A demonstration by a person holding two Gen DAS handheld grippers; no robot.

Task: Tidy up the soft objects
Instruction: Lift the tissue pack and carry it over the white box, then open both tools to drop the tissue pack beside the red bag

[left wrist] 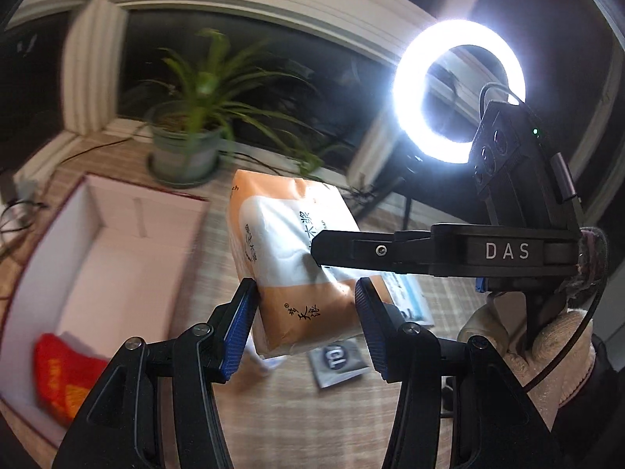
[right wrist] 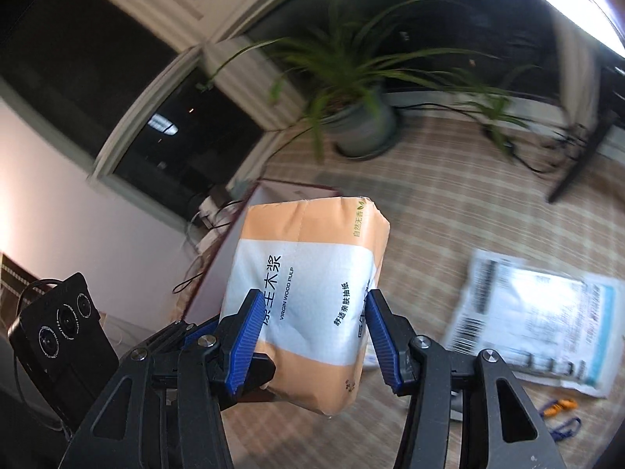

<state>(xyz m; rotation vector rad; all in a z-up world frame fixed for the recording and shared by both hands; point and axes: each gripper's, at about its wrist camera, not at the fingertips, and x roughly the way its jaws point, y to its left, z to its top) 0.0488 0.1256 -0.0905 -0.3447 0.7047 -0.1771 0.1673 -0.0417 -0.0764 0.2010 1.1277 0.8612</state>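
Note:
An orange and white tissue pack is held in the air above the table by both grippers. My left gripper is shut on its lower end, blue pads on both sides. My right gripper is shut on the same pack; its black finger crosses the pack in the left wrist view. An open white box with a dark red rim lies to the left, with a red soft packet inside.
A potted green plant stands at the back by the window. A bright ring light stands at the right. A white printed mailer bag and a small grey sachet lie on the checked tablecloth. Cables run along the back.

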